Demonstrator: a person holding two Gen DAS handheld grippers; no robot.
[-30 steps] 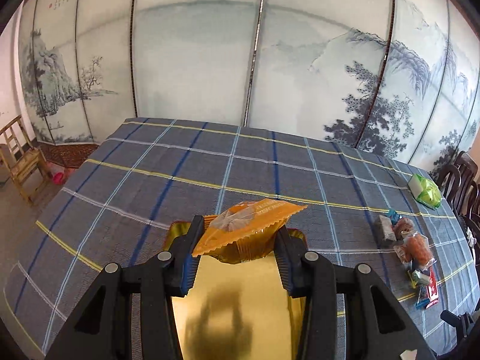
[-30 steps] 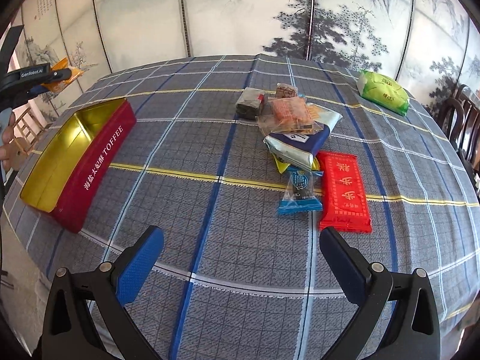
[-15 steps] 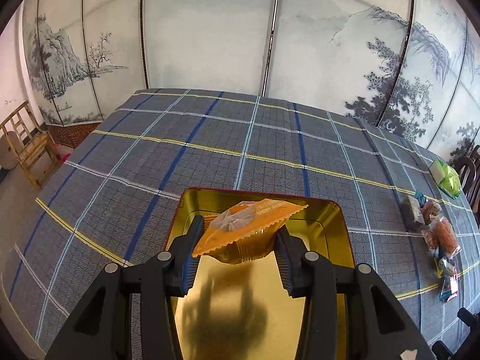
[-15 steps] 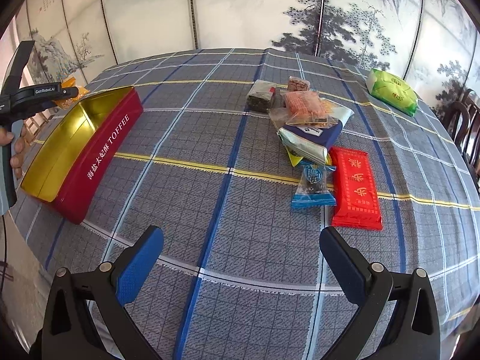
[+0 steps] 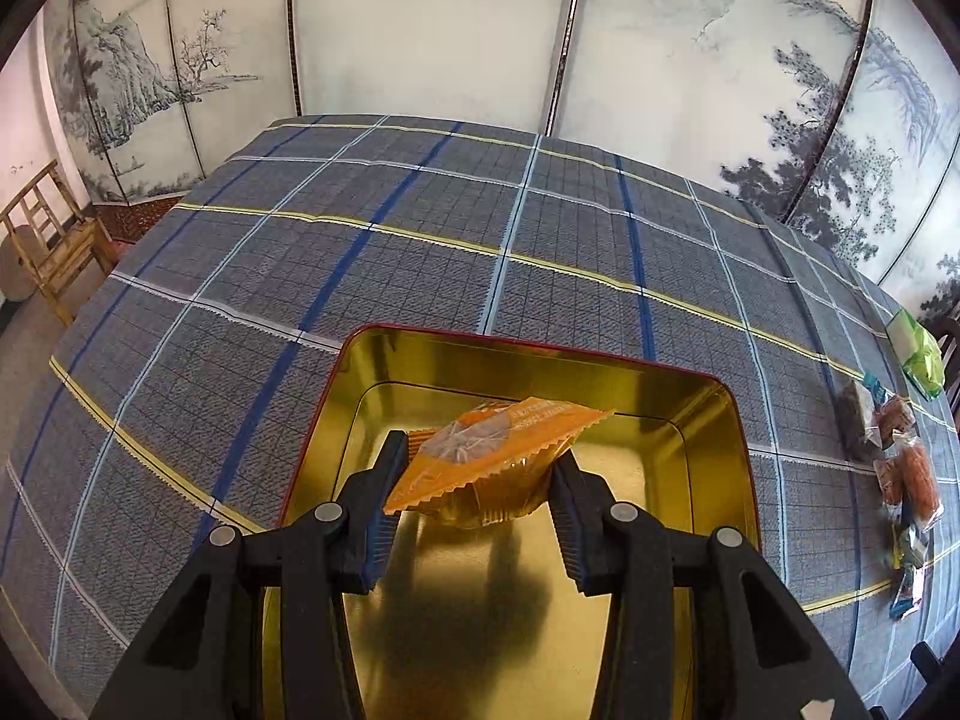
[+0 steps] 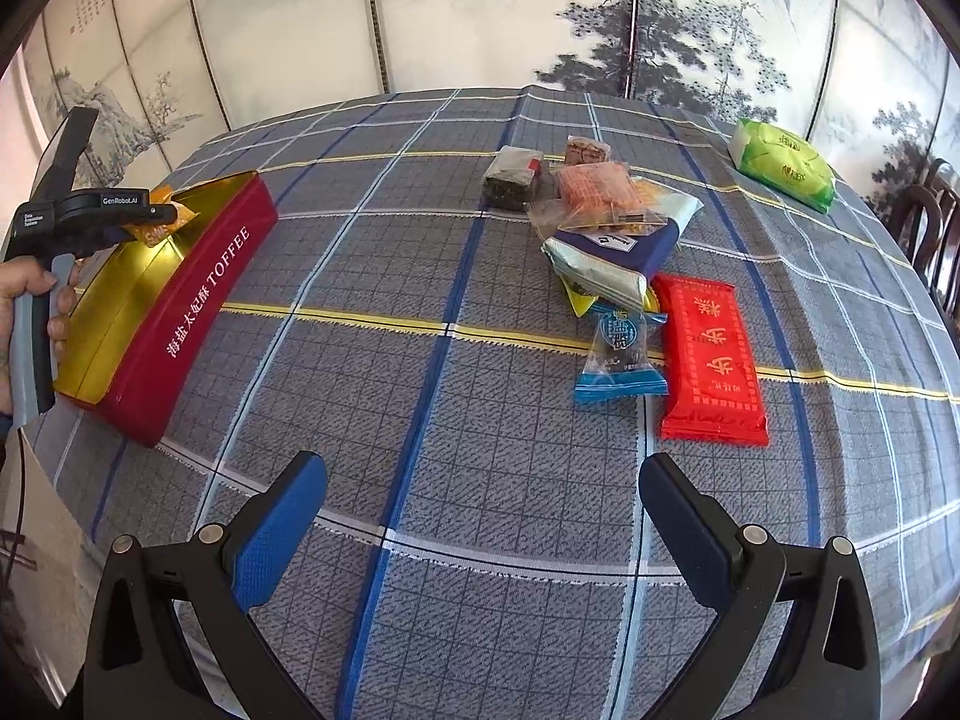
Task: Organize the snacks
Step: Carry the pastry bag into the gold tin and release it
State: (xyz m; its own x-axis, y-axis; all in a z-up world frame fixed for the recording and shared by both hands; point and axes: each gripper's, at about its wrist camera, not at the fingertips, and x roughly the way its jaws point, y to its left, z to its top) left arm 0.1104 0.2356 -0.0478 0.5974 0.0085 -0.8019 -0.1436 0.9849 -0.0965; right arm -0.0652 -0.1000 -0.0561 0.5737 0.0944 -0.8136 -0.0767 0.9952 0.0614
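My left gripper [image 5: 474, 480] is shut on an orange snack packet [image 5: 498, 450] and holds it just above the gold inside of a red toffee tin [image 5: 528, 360]. In the right wrist view the same tin [image 6: 198, 300] lies at the table's left edge, with the left gripper [image 6: 153, 222] and the orange packet [image 6: 159, 231] over its far end, held by a hand. My right gripper [image 6: 480, 516] stands open above bare cloth near the front. A pile of snacks lies ahead of it: a red packet [image 6: 711, 354], a blue candy [image 6: 621, 354], a navy-and-silver pack [image 6: 618, 246] and an orange-filled bag [image 6: 600, 192].
A green packet [image 6: 783, 165] lies apart at the far right. A dark block [image 6: 513, 177] sits behind the pile. A blue plaid cloth [image 6: 420, 396] covers the table. Painted screens stand behind, a wooden chair [image 5: 51, 240] at the left, dark chairs [image 6: 927, 228] at the right.
My left gripper has come down and tipped towards the tin with the orange packet, so the whole tin now shows beneath it. The right gripper has stayed where it was.
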